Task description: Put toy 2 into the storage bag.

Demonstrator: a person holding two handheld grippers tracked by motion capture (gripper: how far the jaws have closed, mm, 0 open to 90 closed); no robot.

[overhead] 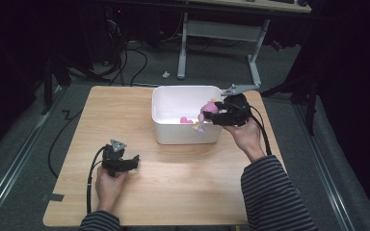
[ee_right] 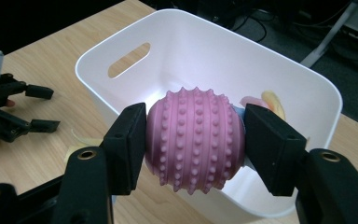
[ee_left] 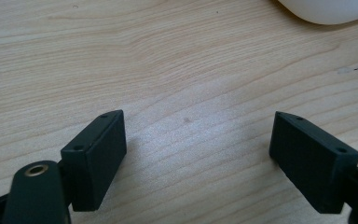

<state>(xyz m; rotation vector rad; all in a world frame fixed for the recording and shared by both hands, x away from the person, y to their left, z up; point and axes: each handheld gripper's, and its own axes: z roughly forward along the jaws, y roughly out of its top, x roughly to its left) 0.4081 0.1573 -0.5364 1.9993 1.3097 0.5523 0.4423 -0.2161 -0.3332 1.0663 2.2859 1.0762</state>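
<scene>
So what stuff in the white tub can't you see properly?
- Yellow thing, right gripper view: mostly hidden behind the spiky pink ball in the right hand-held gripper.
- Pink item on the tub floor, high view: too small to identify.
- White tub, left gripper view: cut off by the top edge.

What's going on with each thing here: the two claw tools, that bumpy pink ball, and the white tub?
Right gripper: shut on the spiky pink ball, held over the tub's rim.
Spiky pink ball: clamped between the jaws, off the table.
Left gripper: open, nothing between its jaws, low over the table.
White tub: upright on the table, open on top, with a pink item lying inside.
</scene>
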